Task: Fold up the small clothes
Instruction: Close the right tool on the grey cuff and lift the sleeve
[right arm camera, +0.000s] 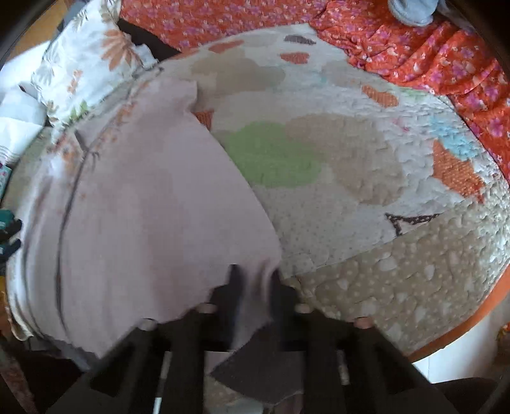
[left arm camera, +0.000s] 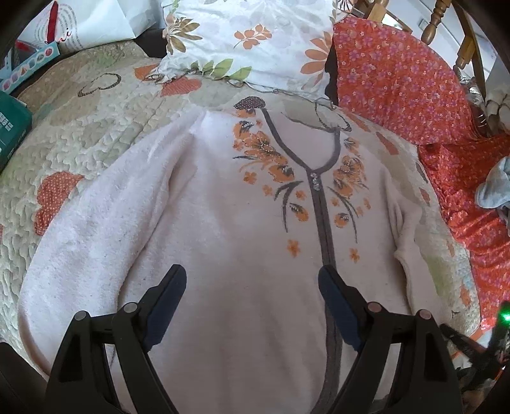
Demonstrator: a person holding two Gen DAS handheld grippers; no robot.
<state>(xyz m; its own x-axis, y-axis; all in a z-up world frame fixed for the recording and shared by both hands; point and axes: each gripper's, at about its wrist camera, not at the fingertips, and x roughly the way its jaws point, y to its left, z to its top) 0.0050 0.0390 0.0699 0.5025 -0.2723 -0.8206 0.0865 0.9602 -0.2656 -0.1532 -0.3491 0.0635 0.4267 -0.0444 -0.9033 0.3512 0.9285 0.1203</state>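
Observation:
A pale pink fleece top (left arm camera: 223,197) with orange flowers and a grey placket lies face up on the quilted bedspread (left arm camera: 95,121). My left gripper (left arm camera: 251,280) is open and empty, hovering just above the lower front of the top. In the right wrist view the same top (right arm camera: 143,197) fills the left half, blurred. My right gripper (right arm camera: 255,280) is shut on the top's lower corner, with fabric and grey trim bunched between the fingers and lifted off the quilt (right arm camera: 350,178).
A floral pillow (left arm camera: 248,41) lies beyond the collar. An orange flowered cloth (left arm camera: 414,82) covers the right side, with a grey garment (left arm camera: 494,184) on it. Boxes (left arm camera: 12,127) sit at the far left. A wooden chair (left arm camera: 436,19) stands behind.

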